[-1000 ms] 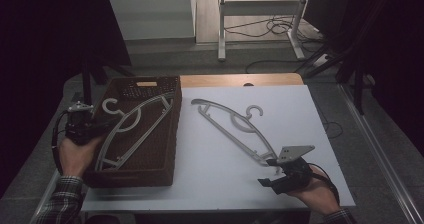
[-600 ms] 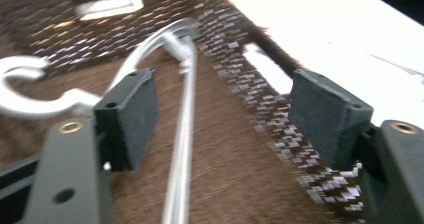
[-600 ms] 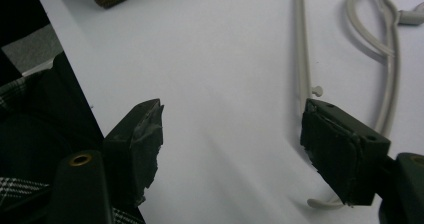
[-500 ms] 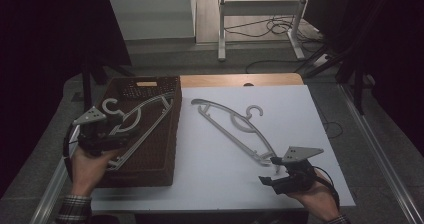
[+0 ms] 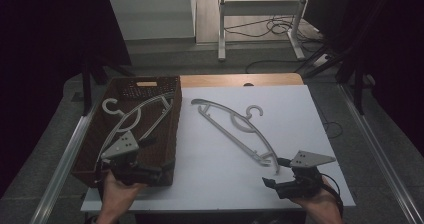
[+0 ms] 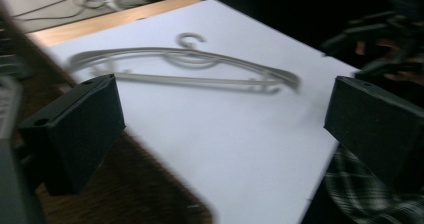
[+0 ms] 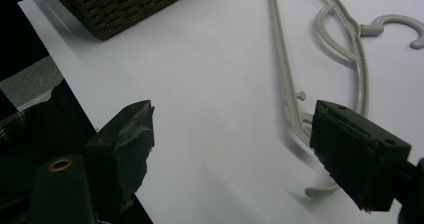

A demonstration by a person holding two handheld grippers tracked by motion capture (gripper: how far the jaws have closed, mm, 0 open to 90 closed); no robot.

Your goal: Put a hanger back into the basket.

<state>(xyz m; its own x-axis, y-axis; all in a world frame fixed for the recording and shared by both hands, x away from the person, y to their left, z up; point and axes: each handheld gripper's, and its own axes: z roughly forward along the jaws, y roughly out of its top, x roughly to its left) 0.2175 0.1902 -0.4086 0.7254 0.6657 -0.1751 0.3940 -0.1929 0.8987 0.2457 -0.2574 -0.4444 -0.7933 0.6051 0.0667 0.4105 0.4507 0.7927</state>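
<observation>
A pale plastic hanger (image 5: 235,126) lies diagonally on the white table (image 5: 300,114). A second hanger (image 5: 135,116) rests in the dark wicker basket (image 5: 172,129) at the left. My left gripper (image 5: 162,171) is at the basket's near right corner, open and holding nothing. Its own view looks between the wide jaws of the left gripper (image 6: 225,109) toward the table's hanger (image 6: 200,69). My right gripper (image 5: 274,171) is open at the table's near right, just short of that hanger's near end. In the right gripper (image 7: 232,124) view, the hanger (image 7: 350,44) ends beside the right jaw.
A corner of the basket (image 7: 125,4) stands at the upper left of the right gripper view. A wooden strip (image 5: 240,80) borders the table's far edge. Metal rails (image 5: 370,134) run along both sides, and cables (image 5: 260,29) lie on the floor beyond.
My left gripper has moved from over the basket's left side to its near right corner and now faces across the table. The right gripper has barely moved. Both hangers lie as before.
</observation>
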